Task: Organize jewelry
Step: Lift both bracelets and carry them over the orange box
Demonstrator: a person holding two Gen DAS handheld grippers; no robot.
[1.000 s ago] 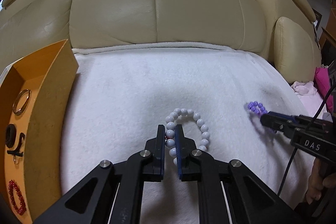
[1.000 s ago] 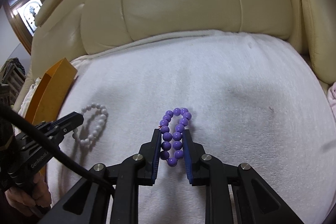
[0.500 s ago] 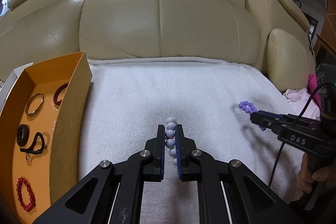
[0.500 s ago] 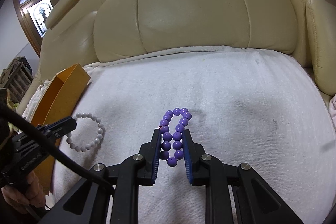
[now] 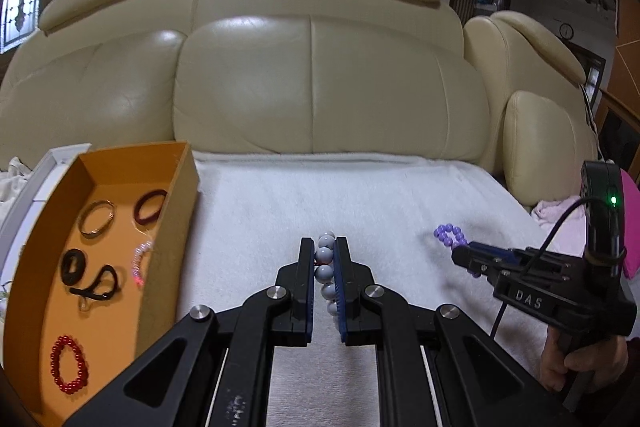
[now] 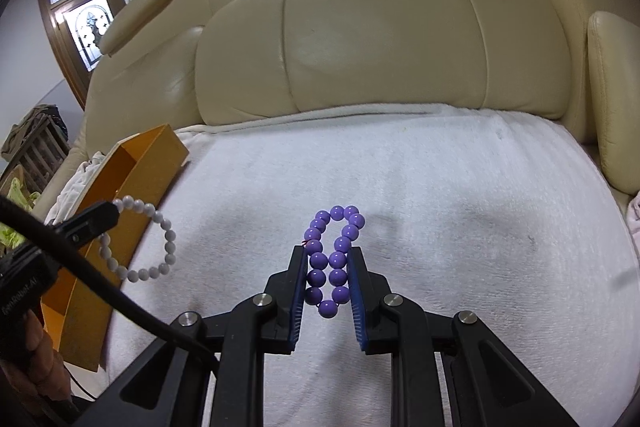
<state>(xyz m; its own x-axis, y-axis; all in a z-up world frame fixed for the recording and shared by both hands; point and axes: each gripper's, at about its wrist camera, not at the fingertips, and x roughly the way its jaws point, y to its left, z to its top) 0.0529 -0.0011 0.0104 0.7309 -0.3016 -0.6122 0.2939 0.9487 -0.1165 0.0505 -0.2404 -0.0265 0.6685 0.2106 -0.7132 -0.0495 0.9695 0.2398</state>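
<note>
White beads sit pinched between the pads of your left claw — it is clamped tight on the white bracelet, whose loop hangs free just beside the orange tray, probably because that is where it belongs, with the red bracelet and rings already inside. Your right claw is closed on the purple bracelet, squeezing its two strands together over the white towel — likely waiting its turn.
</note>
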